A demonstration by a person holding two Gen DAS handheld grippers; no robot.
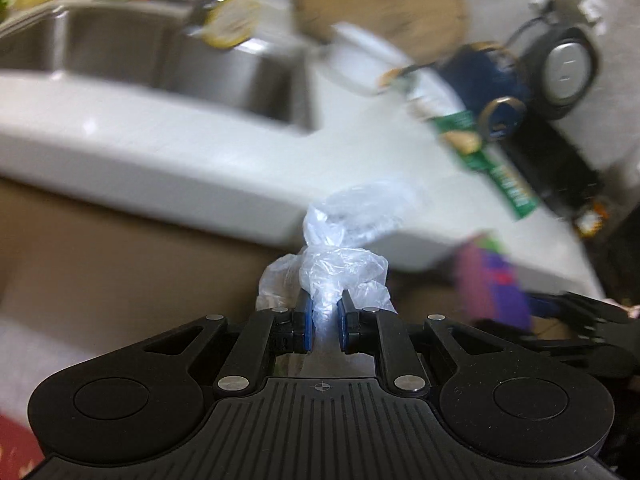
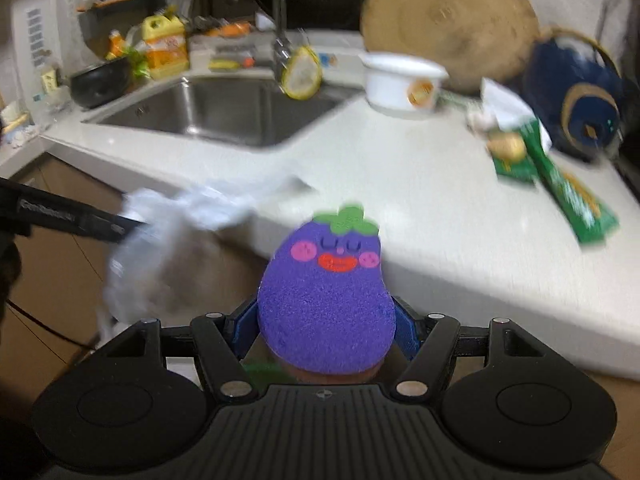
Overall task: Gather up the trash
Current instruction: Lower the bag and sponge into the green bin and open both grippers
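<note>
The left gripper (image 1: pixel 325 322) pinches a crumpled clear plastic bag (image 1: pixel 344 256) by its bunched neck just off the counter edge (image 1: pixel 224 196), light, limp and likely slippery, while the right gripper (image 2: pixel 326 328) clamps a soft, springy purple eggplant sponge (image 2: pixel 326 300) by its sides.

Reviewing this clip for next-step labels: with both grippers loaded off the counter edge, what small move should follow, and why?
Probably carry both loads on to a bin, none of which shows here. The left gripper is shut on the crumpled plastic bag, the right gripper on the purple eggplant sponge, so neither can take the green wrappers on the counter.
</note>
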